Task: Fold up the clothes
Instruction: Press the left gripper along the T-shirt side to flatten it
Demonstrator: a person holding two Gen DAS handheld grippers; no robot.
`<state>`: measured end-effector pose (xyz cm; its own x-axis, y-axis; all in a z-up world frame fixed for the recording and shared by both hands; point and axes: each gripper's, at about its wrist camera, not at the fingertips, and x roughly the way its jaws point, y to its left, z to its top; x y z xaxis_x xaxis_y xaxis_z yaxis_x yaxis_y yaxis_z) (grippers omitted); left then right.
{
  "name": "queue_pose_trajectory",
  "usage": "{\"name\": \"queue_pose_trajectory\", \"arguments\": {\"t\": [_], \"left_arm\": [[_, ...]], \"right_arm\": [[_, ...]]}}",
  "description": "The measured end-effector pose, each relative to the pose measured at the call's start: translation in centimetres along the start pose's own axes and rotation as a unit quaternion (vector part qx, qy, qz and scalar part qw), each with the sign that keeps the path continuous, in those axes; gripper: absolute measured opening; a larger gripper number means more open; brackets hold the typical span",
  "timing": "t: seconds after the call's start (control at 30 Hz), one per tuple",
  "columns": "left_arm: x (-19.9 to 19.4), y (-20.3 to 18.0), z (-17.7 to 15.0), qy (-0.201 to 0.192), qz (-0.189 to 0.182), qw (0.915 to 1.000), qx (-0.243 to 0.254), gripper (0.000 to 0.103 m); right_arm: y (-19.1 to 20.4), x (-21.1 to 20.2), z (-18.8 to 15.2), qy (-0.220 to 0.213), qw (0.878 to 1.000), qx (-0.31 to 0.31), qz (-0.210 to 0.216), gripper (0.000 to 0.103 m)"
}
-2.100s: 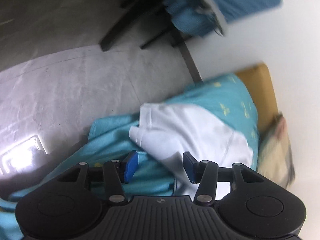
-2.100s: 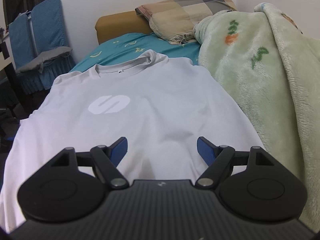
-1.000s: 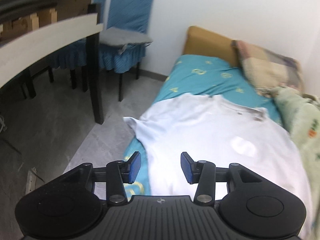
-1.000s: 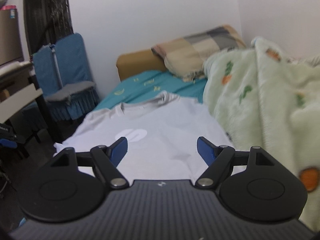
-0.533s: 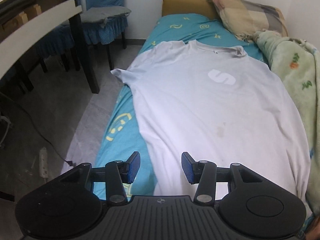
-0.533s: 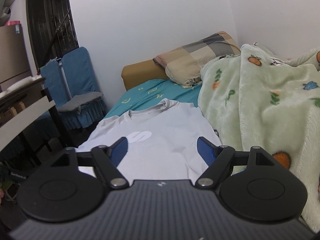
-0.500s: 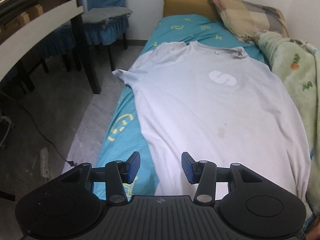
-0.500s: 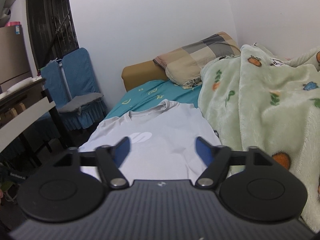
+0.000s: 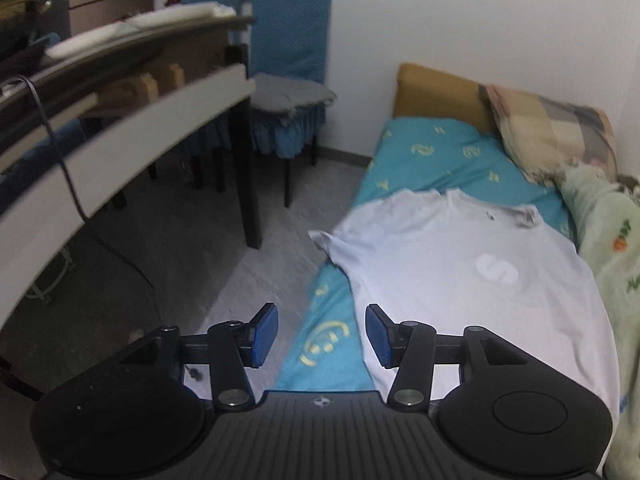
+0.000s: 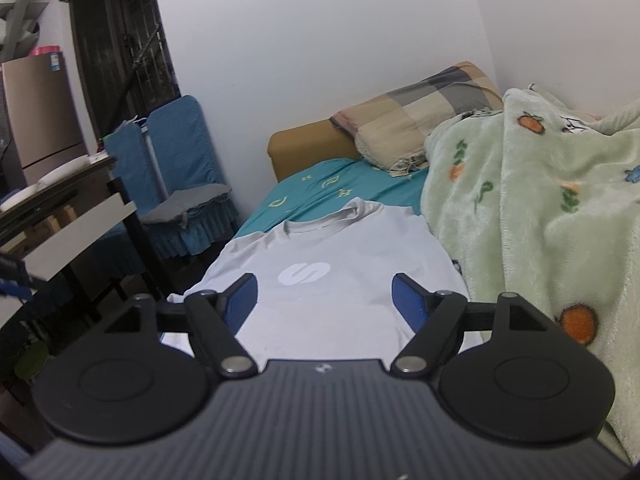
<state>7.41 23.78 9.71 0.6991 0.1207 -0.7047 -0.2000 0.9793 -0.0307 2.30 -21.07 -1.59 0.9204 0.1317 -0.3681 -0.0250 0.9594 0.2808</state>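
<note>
A white T-shirt (image 9: 448,276) with a white S logo lies spread flat, front up, on the teal bed sheet (image 9: 436,160), collar toward the headboard. It also shows in the right wrist view (image 10: 336,276). My left gripper (image 9: 322,334) is open and empty, held above the bed's left edge near the shirt's lower left hem. My right gripper (image 10: 324,300) is open and empty, held above the shirt's lower part. The shirt's left sleeve (image 9: 324,238) hangs toward the bed's edge.
A green fleece blanket (image 10: 540,208) is piled along the bed's right side. A checked pillow (image 10: 416,116) lies against the brown headboard (image 10: 304,148). A desk (image 9: 120,128) and a blue-covered chair (image 9: 292,76) stand on the left beside the grey floor (image 9: 224,264).
My left gripper has swung left and tilted up, so the desk and floor fill more of its view. My right gripper has barely moved. Both stay open and empty.
</note>
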Motion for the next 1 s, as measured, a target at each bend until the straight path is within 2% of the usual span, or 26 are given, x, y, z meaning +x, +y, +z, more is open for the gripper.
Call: {"name": "queue_pose_trajectory", "arguments": {"t": [0.07, 0.17, 0.3, 0.47, 0.63, 0.77, 0.87, 0.9, 0.97, 1.0], "left_arm": [[-0.2, 0.9, -0.4, 0.005, -0.007, 0.9999, -0.009, 0.058], [0.4, 1.4, -2.8, 0.021, -0.031, 0.9990, -0.025, 0.059], [1.5, 1.5, -7.8, 0.049, -0.075, 0.9950, -0.044, 0.059], [4.2, 1.4, -14.5, 0.087, -0.138, 0.9843, -0.067, 0.055], [7.6, 0.5, -20.2, 0.133, -0.173, 0.9742, -0.057, 0.051], [8.2, -0.1, -21.9, 0.130, -0.226, 0.9630, -0.067, 0.050], [8.7, -1.9, -22.5, 0.131, -0.225, 0.9647, -0.036, 0.050], [8.9, -2.5, -22.8, 0.131, -0.221, 0.9662, -0.020, 0.047], [9.0, -1.2, -22.4, 0.136, -0.231, 0.9626, -0.040, 0.012], [9.0, -0.4, -22.2, 0.139, -0.237, 0.9601, -0.054, 0.005]], "right_arm": [[0.1, -0.4, 0.1, -0.001, 1.000, -0.002, 0.006, 0.087], [-0.6, -1.0, 0.3, -0.007, 1.000, 0.000, 0.000, 0.086], [-2.2, -1.7, 0.5, -0.007, 1.000, 0.024, -0.004, 0.086], [-4.0, -1.3, 0.2, 0.008, 0.998, 0.055, -0.003, 0.086], [-4.3, -0.7, -0.2, 0.025, 0.997, 0.072, -0.010, 0.086], [-3.5, -0.3, -0.2, 0.028, 0.998, 0.052, -0.022, 0.086], [-2.8, 0.3, -0.5, 0.037, 0.998, 0.039, -0.027, 0.086], [-2.6, 0.5, -0.6, 0.040, 0.998, 0.035, -0.029, 0.086], [-2.3, 0.8, -0.8, 0.045, 0.998, 0.026, -0.034, 0.086], [-2.2, 0.9, -0.9, 0.047, 0.998, 0.023, -0.036, 0.086]]}}
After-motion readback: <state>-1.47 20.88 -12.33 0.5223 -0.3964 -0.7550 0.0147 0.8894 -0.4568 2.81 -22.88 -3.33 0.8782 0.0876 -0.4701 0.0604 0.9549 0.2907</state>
